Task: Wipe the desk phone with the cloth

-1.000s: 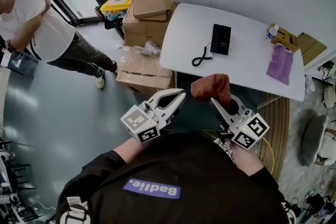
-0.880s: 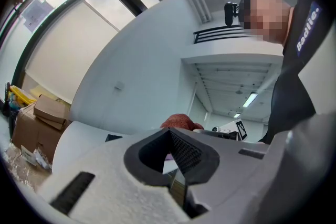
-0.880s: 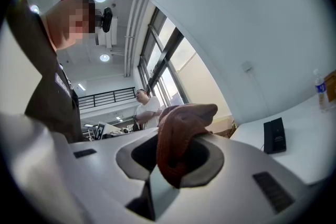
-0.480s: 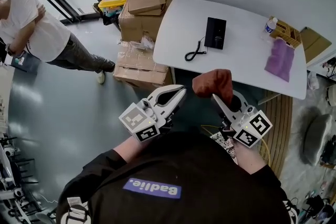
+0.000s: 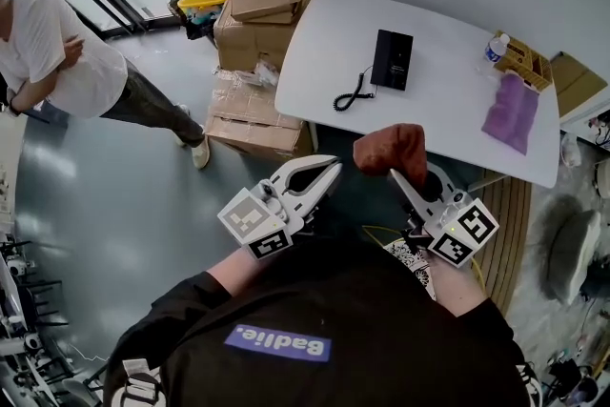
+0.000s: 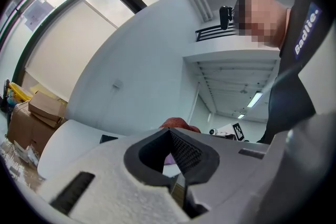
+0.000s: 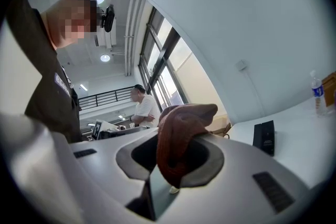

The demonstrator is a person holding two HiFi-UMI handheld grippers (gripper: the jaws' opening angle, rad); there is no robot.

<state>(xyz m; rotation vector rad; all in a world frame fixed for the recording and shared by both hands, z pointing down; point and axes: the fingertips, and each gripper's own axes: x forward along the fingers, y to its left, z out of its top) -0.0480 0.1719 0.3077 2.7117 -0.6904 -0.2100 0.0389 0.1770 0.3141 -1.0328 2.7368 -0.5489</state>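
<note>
Desk phone lies flat on the white table with its coiled cord trailing toward 7 o'clock. It is well apart from both grippers, which are held off the table's near edge at about 6 o'clock from it. Right gripper is clenched on a reddish-brown cloth that bunches above the jaw tips, while left gripper has jaws together on nothing. A purple cloth lies on the table at 4 o'clock from the phone, and a water bottle stands at 3 o'clock.
</note>
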